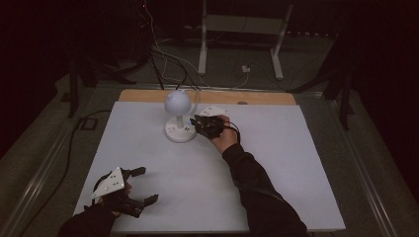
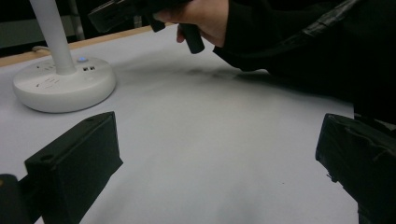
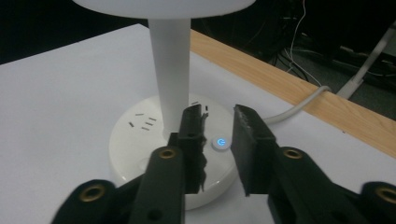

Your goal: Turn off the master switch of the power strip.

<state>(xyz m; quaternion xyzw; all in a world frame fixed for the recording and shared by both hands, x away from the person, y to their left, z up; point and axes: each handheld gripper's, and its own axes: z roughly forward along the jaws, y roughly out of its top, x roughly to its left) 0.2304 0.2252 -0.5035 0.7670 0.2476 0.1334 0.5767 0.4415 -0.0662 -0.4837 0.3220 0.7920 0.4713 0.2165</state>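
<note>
A white desk lamp (image 1: pixel 178 102) with a round head stands on its round base (image 1: pixel 179 132) at the table's back middle. The base (image 3: pixel 140 140) has socket slots and a small power button (image 3: pixel 221 143) that glows blue. My right gripper (image 1: pixel 196 123) sits just right of the base. Its tips (image 3: pixel 219 116) hover over the button, jaws almost together with a thin gap and nothing between them. My left gripper (image 1: pixel 147 184) rests at the front left, wide open and empty (image 2: pixel 219 140). The left gripper view has the base (image 2: pixel 63 86) and the other hand (image 2: pixel 201 18) farther off.
The white table top (image 1: pixel 276 163) has a wooden strip (image 1: pixel 207 96) along its far edge. The lamp's white cable (image 3: pixel 299 105) runs off over that edge. Cables and a metal stand (image 1: pixel 242 24) are on the dark floor behind.
</note>
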